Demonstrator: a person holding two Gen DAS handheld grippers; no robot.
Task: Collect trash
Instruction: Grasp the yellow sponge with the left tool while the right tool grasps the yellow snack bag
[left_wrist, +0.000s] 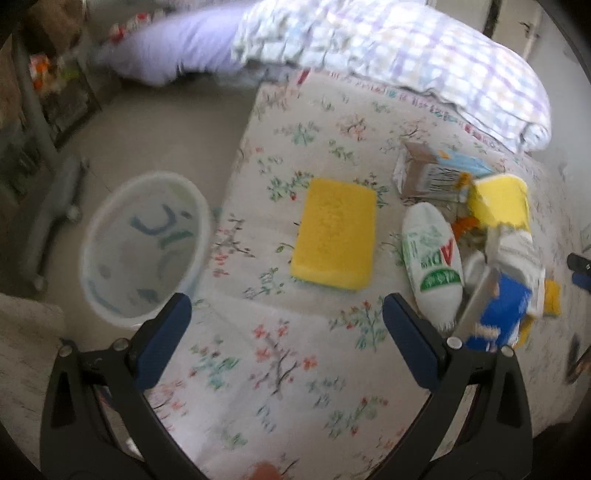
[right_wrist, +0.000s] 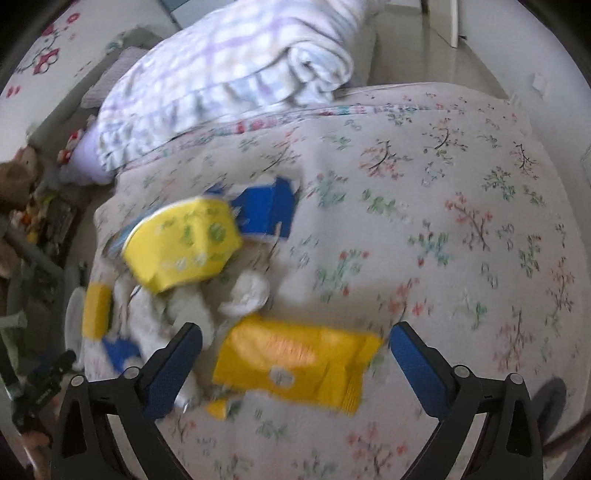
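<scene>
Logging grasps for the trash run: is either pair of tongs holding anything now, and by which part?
Nothing is held. The left tongs and the right tongs are both open, above the bed.

Open right tool above yellow packet.

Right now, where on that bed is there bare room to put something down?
Free: the floral bedspread right of the yellow packet, and between the sponge and the left claw. Crowded: the wrapper heap.
</scene>
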